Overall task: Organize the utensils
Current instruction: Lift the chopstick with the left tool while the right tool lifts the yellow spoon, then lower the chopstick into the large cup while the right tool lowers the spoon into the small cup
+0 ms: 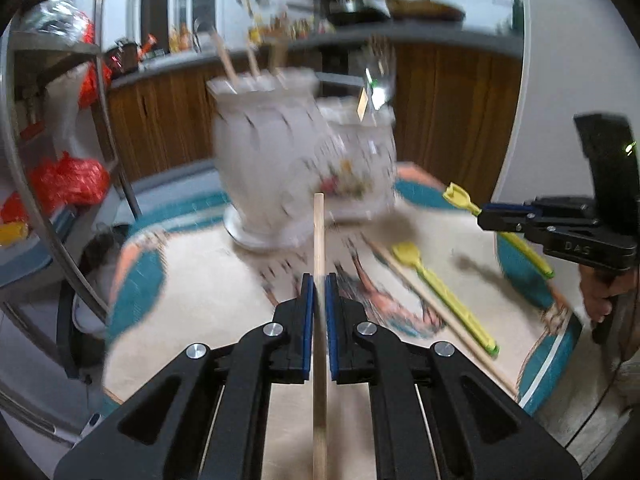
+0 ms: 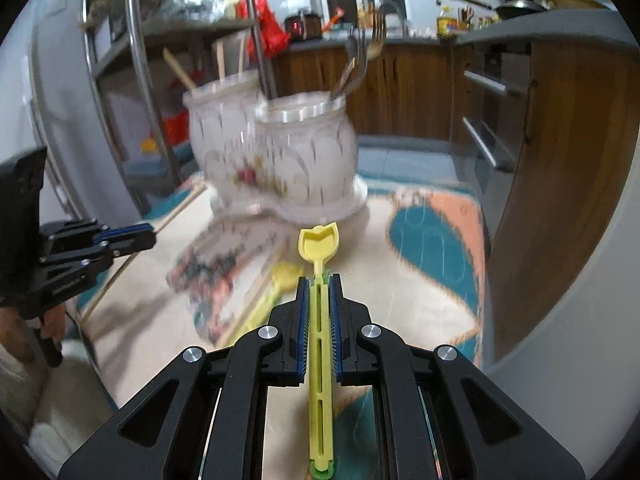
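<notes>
Utensils sit gripped lengthwise, seemingly for dropping upright into the ceramic holder at twelve o'clock; left gripper clenches a chopstick; right gripper clenches a yellow spoon.

- left gripper: matt black plastic arms; bright metal pins; blue ribbed pads on a pale, bare wooden stick
- right gripper: same matt black plastic and blue pads, on a glossy yellow plastic utensil with a slotted handle
- far double holder: white glazed ceramic, glossy, floral print; shiny metal forks in its right cup
- tablecloth: smooth, printed, slight sheen
- far cabinets: brown wood grain
</notes>
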The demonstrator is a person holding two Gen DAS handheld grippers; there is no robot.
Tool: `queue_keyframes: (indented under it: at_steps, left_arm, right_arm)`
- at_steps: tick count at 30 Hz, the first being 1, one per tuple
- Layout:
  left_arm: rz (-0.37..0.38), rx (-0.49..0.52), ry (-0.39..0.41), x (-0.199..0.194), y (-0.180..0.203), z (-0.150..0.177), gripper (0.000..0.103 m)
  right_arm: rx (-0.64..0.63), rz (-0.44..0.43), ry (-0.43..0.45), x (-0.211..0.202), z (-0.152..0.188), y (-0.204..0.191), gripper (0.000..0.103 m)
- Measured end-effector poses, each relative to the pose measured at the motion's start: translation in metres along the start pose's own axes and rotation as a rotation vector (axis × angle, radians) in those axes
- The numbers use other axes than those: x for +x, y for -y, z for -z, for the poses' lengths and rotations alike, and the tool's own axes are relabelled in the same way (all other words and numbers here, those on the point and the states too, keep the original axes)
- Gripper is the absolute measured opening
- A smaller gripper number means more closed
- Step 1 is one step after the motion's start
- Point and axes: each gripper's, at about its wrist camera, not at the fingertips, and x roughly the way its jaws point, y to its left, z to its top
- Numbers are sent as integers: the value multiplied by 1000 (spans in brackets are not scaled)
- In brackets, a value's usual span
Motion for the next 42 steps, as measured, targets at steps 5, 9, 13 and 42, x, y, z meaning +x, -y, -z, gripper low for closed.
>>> queue_keyframes:
  at_steps: [5,9,13,42]
  left_arm:
    - [-22,-51,181,-31,-26,-28,6]
    - [-8,-95,282,-42,-43,-58,6]
    - [-2,-127,377,-41,-54,-89,6]
    - [-21,-186,607,-12,-58,-171,6]
  right_arm:
    - [33,-40,129,-12,-30,1,11]
    - [35,-57,227,-16,-57,-1,11]
    - [64,-114,313,-10,-88,-1,11]
    - [109,-185,451,68,-149,1,11]
